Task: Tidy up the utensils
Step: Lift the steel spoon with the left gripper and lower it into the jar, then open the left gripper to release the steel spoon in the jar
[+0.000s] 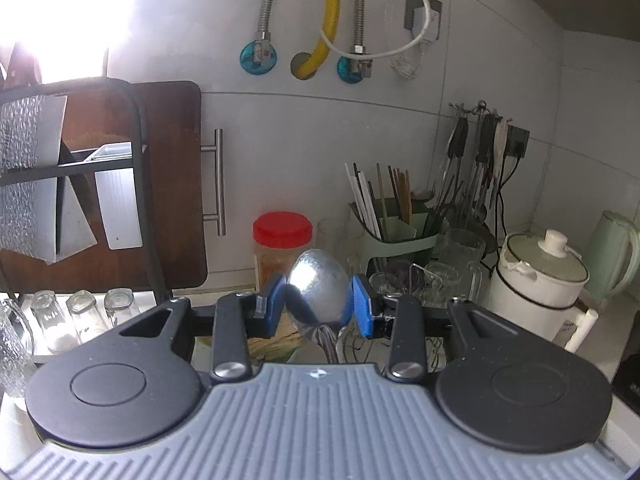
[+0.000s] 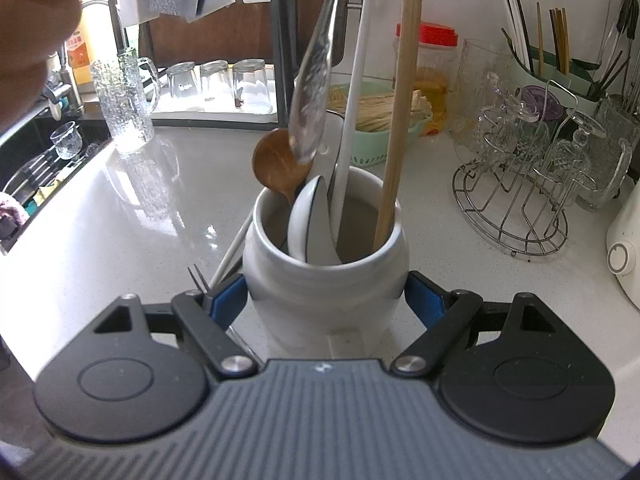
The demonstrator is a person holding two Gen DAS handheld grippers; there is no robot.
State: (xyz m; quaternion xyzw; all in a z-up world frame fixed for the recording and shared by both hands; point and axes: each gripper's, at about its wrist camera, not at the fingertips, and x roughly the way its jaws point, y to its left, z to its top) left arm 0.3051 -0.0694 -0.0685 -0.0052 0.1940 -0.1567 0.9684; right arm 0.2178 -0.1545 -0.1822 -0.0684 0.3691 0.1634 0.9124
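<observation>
Both grippers (image 1: pixel 320 304) (image 2: pixel 326 300): black linkages, silver screws, blue pads, ribbed grey bodies.

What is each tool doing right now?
Left tool: closed on the shiny metal spoon.
Right tool: clamped around the white ceramic utensil jar.

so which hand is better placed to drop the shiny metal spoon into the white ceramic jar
Left: its gripper holds the metal spoon, hanging handle-down above the white ceramic jar. The right gripper grips the jar.

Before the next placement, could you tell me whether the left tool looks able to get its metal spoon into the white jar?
Probably yes. The metal spoon hangs handle-down just above the white jar, whose mouth has space between the white ceramic spoon and the wooden stick; the right tool grips the jar.
</observation>
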